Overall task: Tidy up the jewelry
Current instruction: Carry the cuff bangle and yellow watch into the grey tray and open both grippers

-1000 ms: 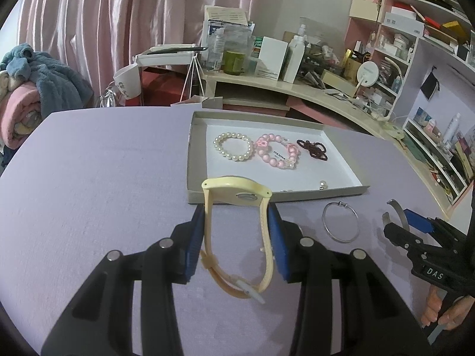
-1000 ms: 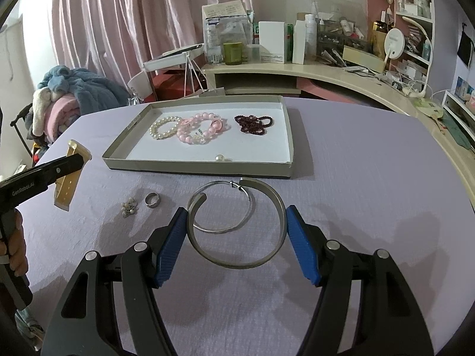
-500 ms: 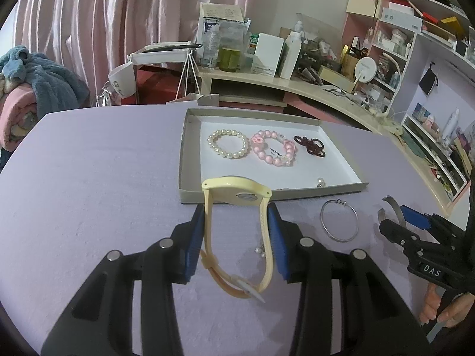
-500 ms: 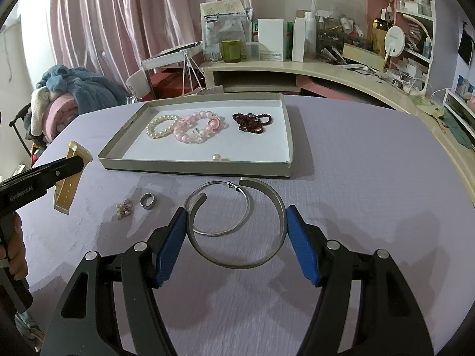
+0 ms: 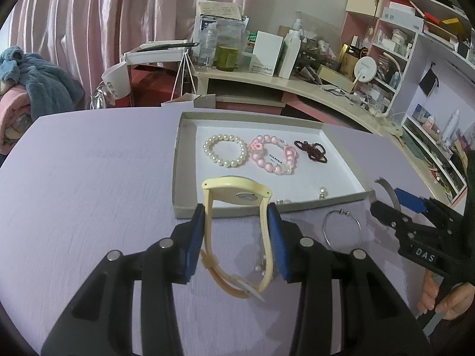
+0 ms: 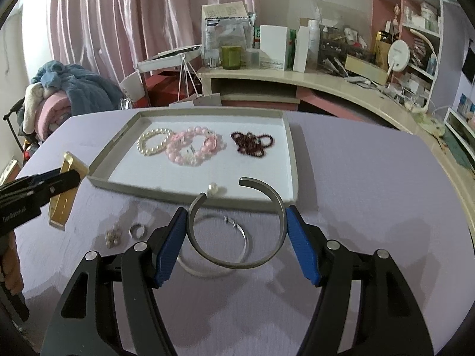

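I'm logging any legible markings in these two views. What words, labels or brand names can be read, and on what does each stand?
"DAS" on the right gripper body, left wrist view.
"HANNA" on a small tag inside the pink bead bracelet.
Partly "OPT... FRE..." on a green box on the desk.
Lettering on the left gripper body, right wrist view: blurred.
Labels on the desk's boxes and bottles: too small.

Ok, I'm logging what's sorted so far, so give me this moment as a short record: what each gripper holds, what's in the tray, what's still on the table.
left gripper: shut on yellow watch, held just in front of the tray's near wall
right gripper: shut on grey open cuff bangle
tray: pearl bracelet, pink bead bracelet, dark red bead bracelet, loose pearl
table: thin hoop, ring, small pearl cluster
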### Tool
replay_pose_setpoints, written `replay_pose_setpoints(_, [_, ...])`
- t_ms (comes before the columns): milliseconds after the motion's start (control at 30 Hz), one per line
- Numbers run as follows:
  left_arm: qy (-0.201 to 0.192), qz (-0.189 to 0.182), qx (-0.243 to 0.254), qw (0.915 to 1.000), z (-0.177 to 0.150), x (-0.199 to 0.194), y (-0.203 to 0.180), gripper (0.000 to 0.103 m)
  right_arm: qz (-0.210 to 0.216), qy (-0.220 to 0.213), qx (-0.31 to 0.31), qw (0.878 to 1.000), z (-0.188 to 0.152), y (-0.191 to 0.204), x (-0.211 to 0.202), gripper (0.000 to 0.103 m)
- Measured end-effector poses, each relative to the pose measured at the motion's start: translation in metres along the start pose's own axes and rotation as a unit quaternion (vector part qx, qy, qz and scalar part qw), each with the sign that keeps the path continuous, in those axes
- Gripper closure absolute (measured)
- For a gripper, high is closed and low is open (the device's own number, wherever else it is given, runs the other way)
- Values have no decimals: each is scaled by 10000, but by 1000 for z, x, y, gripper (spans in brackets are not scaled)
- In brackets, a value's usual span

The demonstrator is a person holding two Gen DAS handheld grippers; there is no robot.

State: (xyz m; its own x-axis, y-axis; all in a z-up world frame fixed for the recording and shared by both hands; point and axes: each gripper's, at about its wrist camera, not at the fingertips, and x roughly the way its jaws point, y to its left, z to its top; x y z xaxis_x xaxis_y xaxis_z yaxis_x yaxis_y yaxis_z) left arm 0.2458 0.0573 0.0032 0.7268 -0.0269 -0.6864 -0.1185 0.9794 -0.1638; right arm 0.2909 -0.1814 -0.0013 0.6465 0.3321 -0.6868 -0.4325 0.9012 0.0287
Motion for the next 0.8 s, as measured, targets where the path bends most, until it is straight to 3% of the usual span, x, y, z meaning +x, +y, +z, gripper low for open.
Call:
replay_pose_setpoints(367, [-12,-117,-15,9999,23,17,9,62,-62,-74,-5,10000,35,10,44,35])
replay_pose_setpoints(800, [7,-232,60,9997,50,47,14,62,-81,281,274,9992,65,4,109,34])
